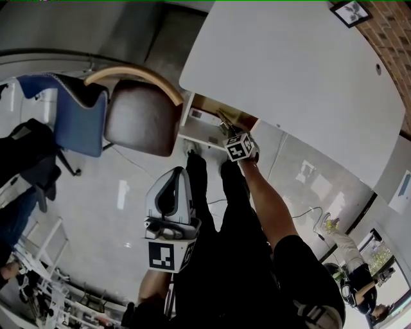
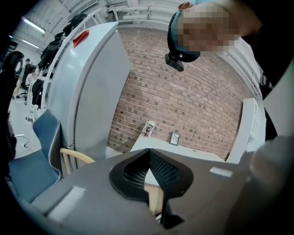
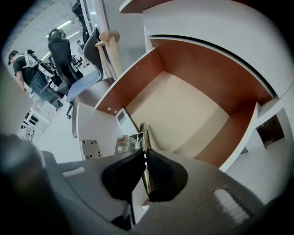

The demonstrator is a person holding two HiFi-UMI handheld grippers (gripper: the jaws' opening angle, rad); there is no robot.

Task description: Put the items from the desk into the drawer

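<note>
Jaws of the left gripper were pressed together on nothing. It hung low at the near left, aimed away from the work toward a brick wall. To its right, the right gripper was stretched under the white desk, pinching a thin flat item edge-on over the open drawer, whose pale floor lay bare. The item showed a brass-coloured rim and a glassy face. It was perhaps a small frame, though the edge-on view left that unsure. It looked light, stiff, slick and likely breakable, so a hold across its flat faces suited it, with a gentle set-down to follow. At the far right a picture frame stood on the desk. No brand or writing could be read, and a label on the drawer unit was too small.
</note>
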